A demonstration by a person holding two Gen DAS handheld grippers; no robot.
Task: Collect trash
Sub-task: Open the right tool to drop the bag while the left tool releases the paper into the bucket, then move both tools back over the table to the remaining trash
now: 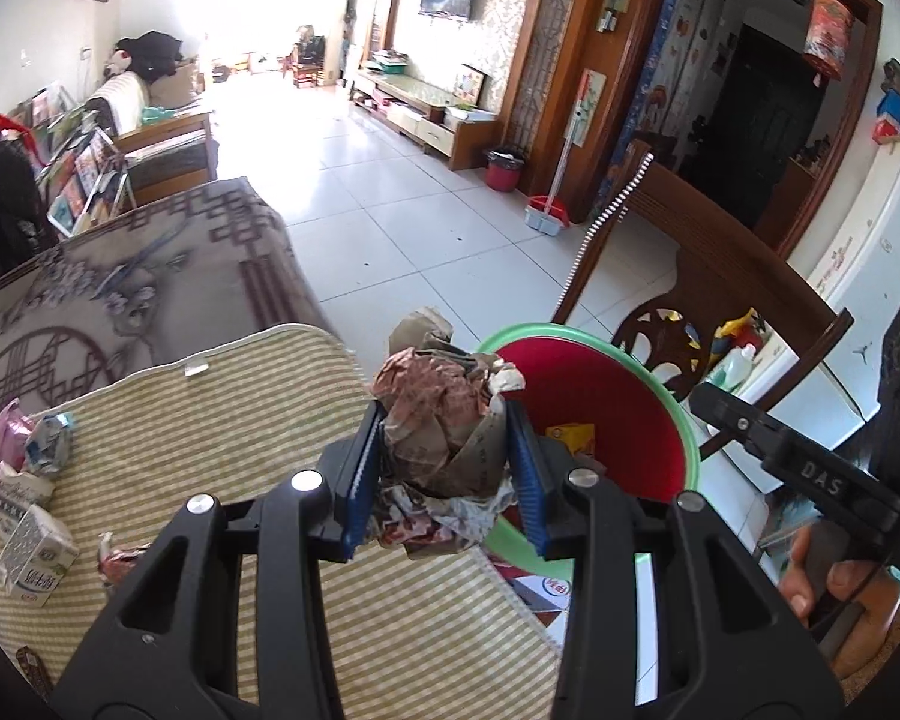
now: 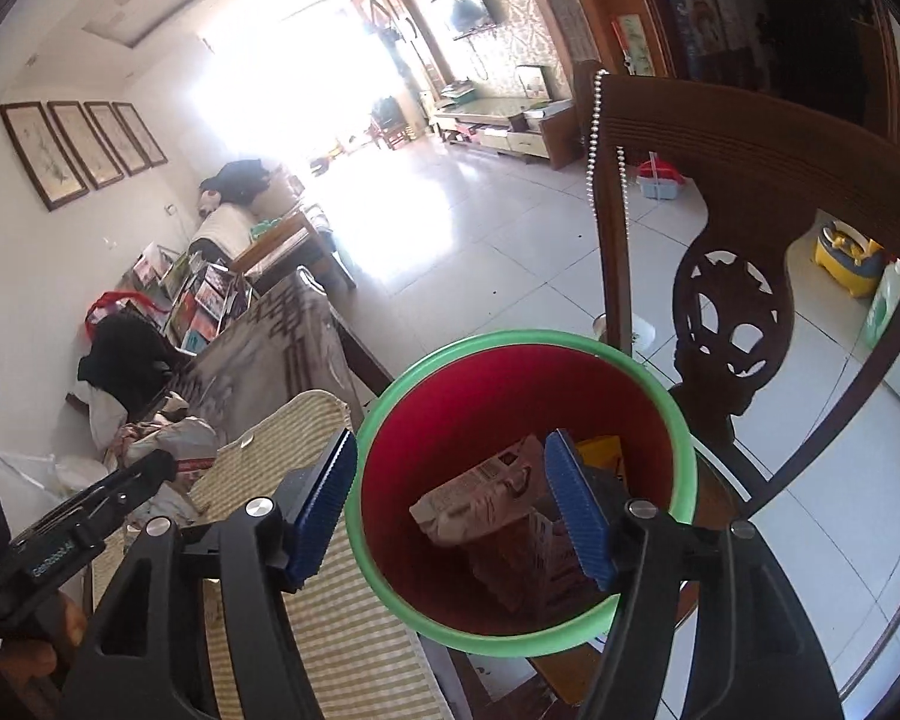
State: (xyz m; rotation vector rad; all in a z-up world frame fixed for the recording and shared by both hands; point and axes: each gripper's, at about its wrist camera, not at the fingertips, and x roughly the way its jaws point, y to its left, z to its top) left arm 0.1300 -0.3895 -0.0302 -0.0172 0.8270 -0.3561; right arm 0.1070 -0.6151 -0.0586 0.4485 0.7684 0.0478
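While left tool (image 1: 444,474) clamps crumpled paper (image 1: 444,420), right tool (image 2: 450,504) gapes

Carton (image 1: 37,558) print too small to read

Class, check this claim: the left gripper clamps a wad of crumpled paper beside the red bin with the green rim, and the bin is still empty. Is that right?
One detail is wrong: the bin is not empty. The right wrist view shows a crumpled wrapper and a yellow box inside it. The rest holds: the left gripper clamps the crumpled paper beside the bin.
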